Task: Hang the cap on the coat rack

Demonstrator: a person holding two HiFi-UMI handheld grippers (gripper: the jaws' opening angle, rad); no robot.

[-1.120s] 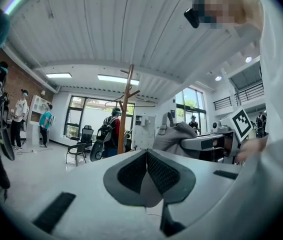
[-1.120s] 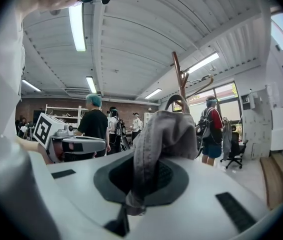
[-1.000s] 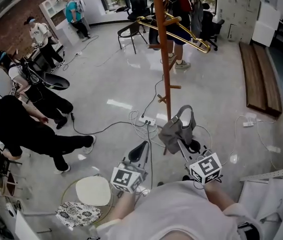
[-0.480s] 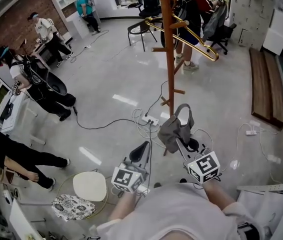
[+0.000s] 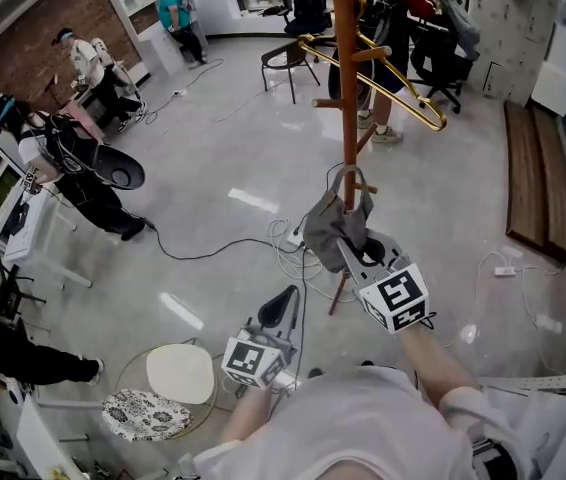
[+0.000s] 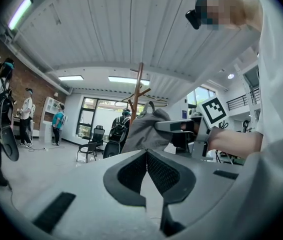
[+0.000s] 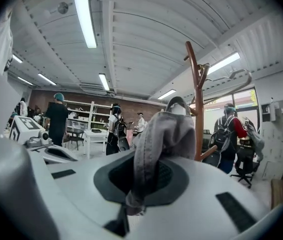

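The right hand-held gripper [image 5: 355, 248] is up at the rack [image 5: 344, 88], so this is the hanging step itself. Its jaws are pinched almost together on a fold of the grey cap [image 5: 330, 230]. In the right gripper view the cloth rises straight out from between the jaws, and the cap [image 7: 165, 134] bulges just ahead of them with its strap [image 7: 177, 103] arching on top. The rack's pole [image 7: 196, 99] stands just beyond the cap, a touch to the right of the jaws.

From the head view, the strap sits right at a short peg [image 5: 366, 184] on the pole. Whether it is over the peg or only beside it, no view settles. The cap's weight looks to be on the jaws, not on the rack, so the job reads as close but not done.

The left hand-held gripper [image 5: 279, 306] hangs low and back, well apart from the cap. The left gripper view shows its jaws brought together to a point with nothing between them. It looks on and takes no part.

The next move, by this reading, calls for a small, careful carry. The strap goes forward past the peg's tip, then down until the peg takes the weight. Only then should the jaws part and the right hand-held gripper draw back toward the person. If the jaws let go too soon, the cap will likely drop to the floor.
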